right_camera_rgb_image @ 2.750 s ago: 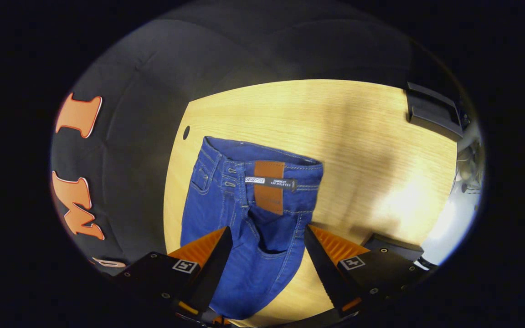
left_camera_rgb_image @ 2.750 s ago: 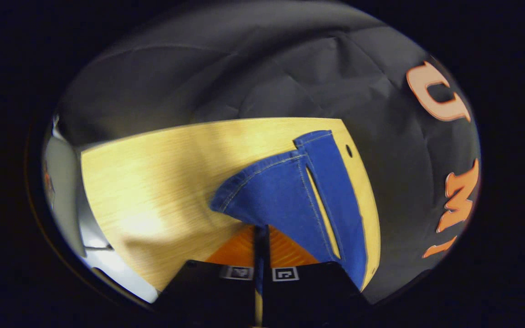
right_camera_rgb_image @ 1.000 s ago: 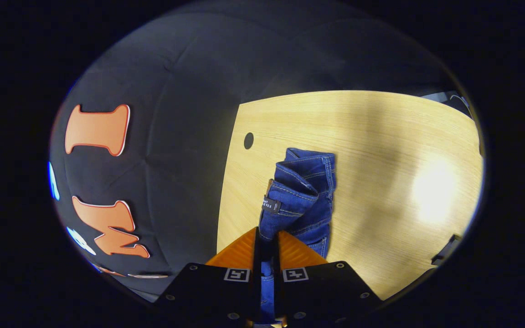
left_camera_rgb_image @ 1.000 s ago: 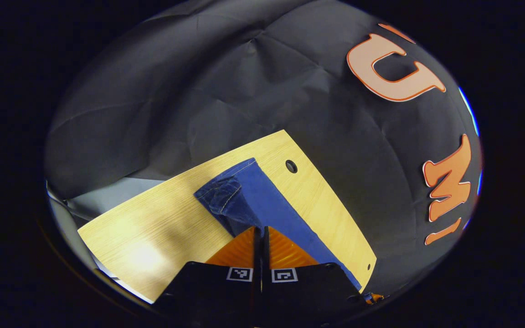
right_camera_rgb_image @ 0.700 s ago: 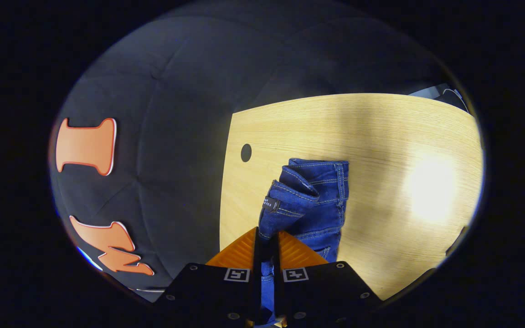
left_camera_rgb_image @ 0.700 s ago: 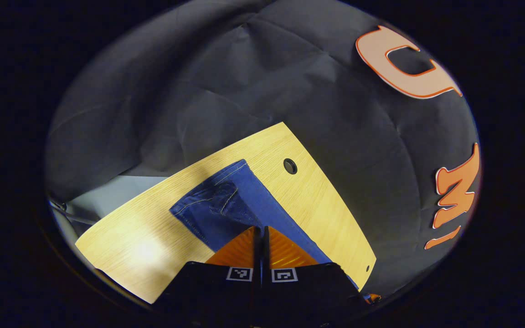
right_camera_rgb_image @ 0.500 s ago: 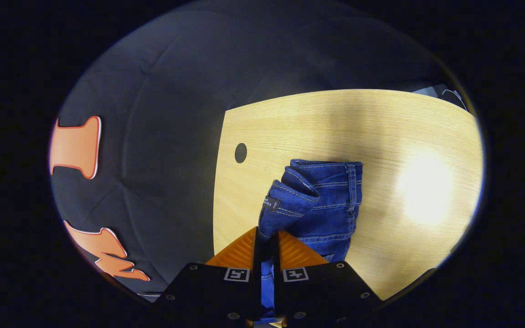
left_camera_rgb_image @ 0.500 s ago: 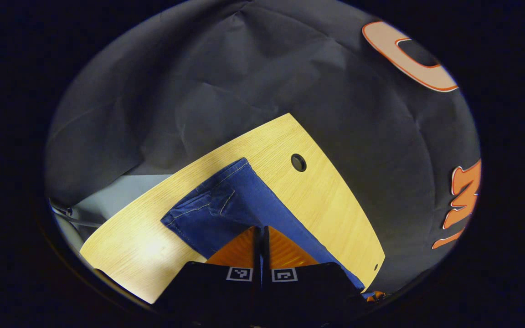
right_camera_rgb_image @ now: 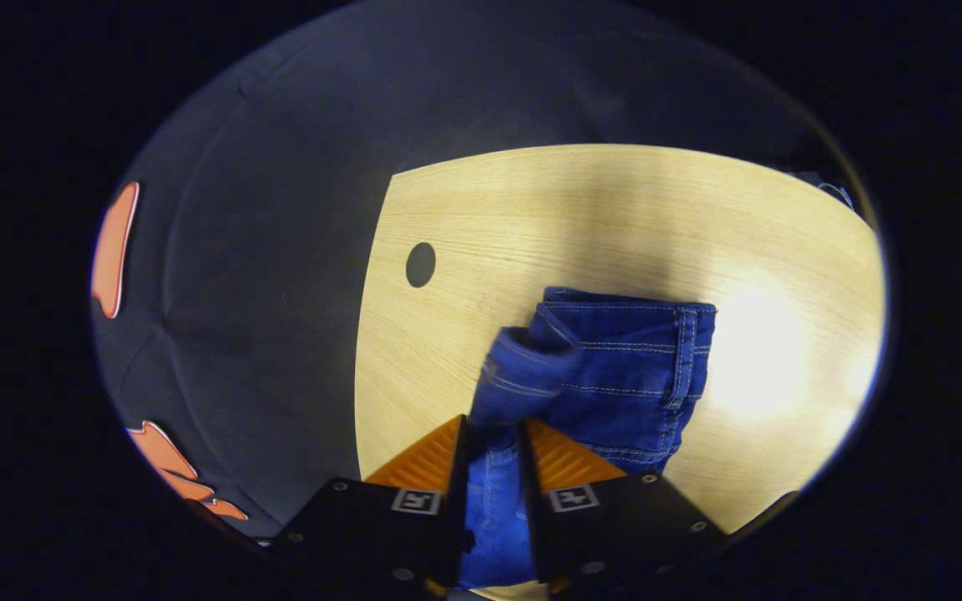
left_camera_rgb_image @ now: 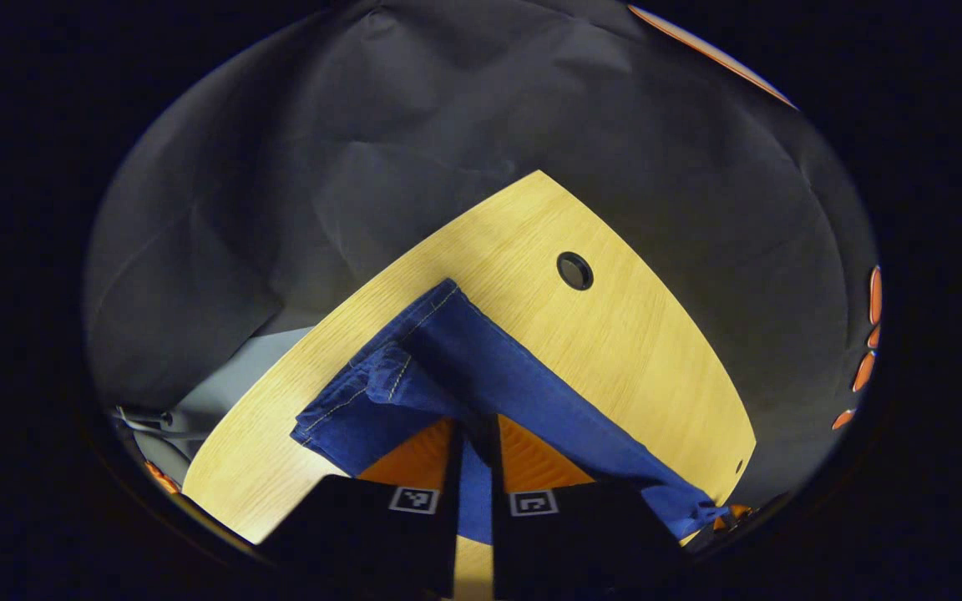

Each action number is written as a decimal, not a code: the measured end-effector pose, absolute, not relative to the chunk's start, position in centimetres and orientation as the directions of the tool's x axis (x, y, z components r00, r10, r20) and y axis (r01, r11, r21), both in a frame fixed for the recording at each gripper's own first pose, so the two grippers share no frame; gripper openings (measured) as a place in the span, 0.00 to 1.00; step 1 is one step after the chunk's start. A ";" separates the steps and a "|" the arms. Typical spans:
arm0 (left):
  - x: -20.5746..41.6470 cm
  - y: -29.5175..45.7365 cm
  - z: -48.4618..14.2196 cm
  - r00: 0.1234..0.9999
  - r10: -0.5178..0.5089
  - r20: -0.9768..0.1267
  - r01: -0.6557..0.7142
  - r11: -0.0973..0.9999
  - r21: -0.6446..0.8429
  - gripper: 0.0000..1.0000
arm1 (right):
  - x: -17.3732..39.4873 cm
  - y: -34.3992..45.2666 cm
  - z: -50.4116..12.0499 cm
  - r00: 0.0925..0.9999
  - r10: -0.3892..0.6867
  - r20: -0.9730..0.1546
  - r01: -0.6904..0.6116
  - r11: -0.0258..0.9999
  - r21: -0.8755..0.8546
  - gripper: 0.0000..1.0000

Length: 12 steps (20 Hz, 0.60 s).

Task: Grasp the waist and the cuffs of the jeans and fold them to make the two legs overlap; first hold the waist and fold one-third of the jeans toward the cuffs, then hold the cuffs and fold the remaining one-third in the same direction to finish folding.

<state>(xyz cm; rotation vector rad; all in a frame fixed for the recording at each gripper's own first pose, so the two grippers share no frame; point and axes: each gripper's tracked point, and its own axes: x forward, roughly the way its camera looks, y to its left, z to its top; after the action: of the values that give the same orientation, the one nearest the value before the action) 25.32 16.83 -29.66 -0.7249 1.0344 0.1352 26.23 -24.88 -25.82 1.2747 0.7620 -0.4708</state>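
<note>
The blue jeans (left_camera_rgb_image: 481, 367) lie on the wooden table (left_camera_rgb_image: 631, 351), folded lengthwise with one leg over the other. In the left gripper view the cuff end bunches just ahead of my left gripper (left_camera_rgb_image: 474, 417). Its orange fingers stand a narrow gap apart with denim between them. In the right gripper view the waist end of the jeans (right_camera_rgb_image: 623, 359) lies doubled over, waistband seam to the right. My right gripper (right_camera_rgb_image: 493, 421) holds the near edge of that fold, denim filling the narrow gap between its fingers.
A round cable hole (left_camera_rgb_image: 574, 270) sits near the table's corner, beside the leg; the same hole (right_camera_rgb_image: 420, 264) shows left of the waist. The table's edges run close to the jeans on that side. Bare wood (right_camera_rgb_image: 782, 250) stretches away to the right.
Both grippers carried their ends over and lowered them, so the legs now overlap. The gaps between both pairs of fingers have widened slightly since half a second ago.
</note>
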 end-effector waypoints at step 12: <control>21.3 17.1 -25.8 0.474 -0.136 -0.870 -0.170 0.955 -0.243 0.89 | 18.2 -26.5 -28.1 0.569 0.045 -0.821 0.690 0.517 0.507 0.94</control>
<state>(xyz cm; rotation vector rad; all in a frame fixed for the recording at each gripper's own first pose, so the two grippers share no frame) 21.32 17.14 -25.82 -0.3154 1.0815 0.0209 18.24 -26.53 -28.10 0.9645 0.8983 -0.4565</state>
